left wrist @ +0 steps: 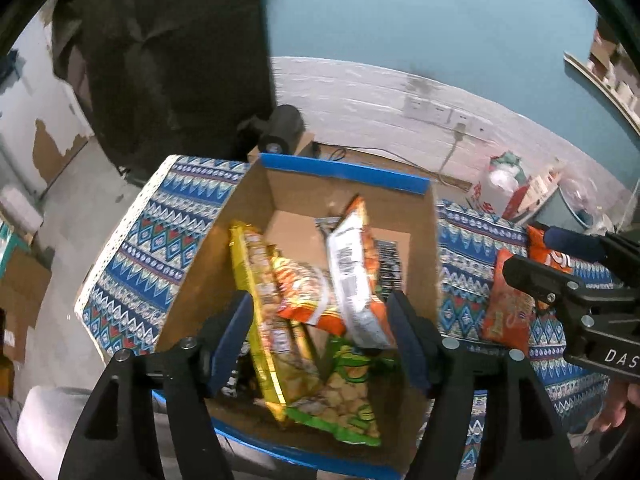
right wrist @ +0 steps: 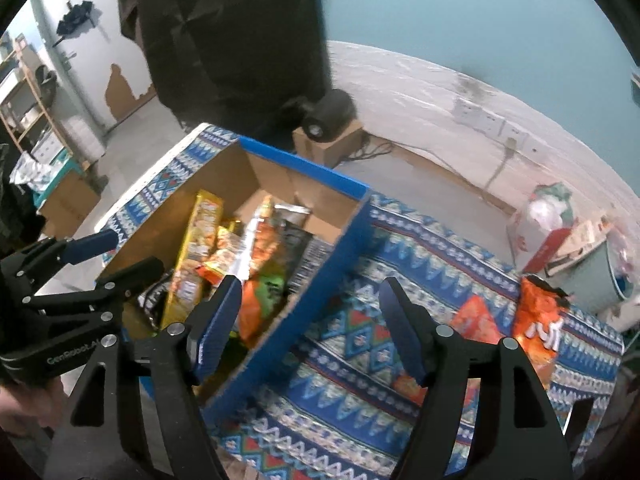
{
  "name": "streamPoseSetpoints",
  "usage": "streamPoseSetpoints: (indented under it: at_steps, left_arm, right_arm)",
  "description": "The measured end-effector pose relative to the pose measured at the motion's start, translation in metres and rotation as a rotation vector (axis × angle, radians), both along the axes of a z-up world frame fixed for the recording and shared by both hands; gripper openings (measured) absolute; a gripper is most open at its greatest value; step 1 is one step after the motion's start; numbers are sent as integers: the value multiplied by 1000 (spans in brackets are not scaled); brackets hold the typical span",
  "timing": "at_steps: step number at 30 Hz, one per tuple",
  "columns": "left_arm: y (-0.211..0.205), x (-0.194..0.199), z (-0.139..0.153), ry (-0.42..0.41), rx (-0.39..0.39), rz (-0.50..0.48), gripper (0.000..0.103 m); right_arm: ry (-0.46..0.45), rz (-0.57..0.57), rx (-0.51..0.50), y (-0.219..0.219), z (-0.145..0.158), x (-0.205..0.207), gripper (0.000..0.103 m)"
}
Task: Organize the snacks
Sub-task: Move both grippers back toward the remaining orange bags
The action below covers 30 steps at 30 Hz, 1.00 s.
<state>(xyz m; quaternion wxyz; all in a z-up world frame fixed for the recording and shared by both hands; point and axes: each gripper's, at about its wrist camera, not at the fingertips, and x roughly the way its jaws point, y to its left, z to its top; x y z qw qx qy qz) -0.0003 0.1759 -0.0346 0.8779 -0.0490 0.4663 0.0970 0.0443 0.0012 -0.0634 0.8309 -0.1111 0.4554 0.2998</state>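
Observation:
A cardboard box (left wrist: 434,240) with a blue rim stands on a patterned tablecloth (left wrist: 160,240). Inside lie several snack bags: a yellow one (left wrist: 256,300), an orange one (left wrist: 308,296), a white-backed orange one (left wrist: 356,280) and a green one (left wrist: 352,392). My left gripper (left wrist: 320,296) hovers open over the box, its pads touching none of them. My right gripper (right wrist: 310,282) stands open and empty above the cloth, just right of the box's blue wall (right wrist: 304,320). Two orange bags (right wrist: 536,328) (right wrist: 476,320) lie on the cloth to its right.
Each gripper shows in the other's view: the right gripper (left wrist: 528,250), the left gripper (right wrist: 138,251). A black round device (right wrist: 332,114) sits on a carton on the floor behind the table. Clutter and a pale bin (right wrist: 592,264) stand at the right. The table's left edge (left wrist: 120,232) drops to the floor.

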Motion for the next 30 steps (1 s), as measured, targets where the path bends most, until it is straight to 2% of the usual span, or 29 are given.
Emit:
streamPoseSetpoints:
  at_steps: [3, 15, 21, 30]
  left_arm:
    - [-19, 4, 1, 3, 18, -37, 73]
    - [-89, 19, 3, 5, 44, -173, 81]
    - [-122, 30, -6, 37, 27, -244, 81]
    - [-168, 54, -23, 85, 72, -341, 82]
  right_arm:
    - [-8, -24, -5, -17, 2, 1, 77]
    - [-5, -147, -35, -97, -2, 3, 78]
    - [12, -233, -46, -144, -6, 9, 78]
    - [51, -321, -93, -198, -22, 33, 78]
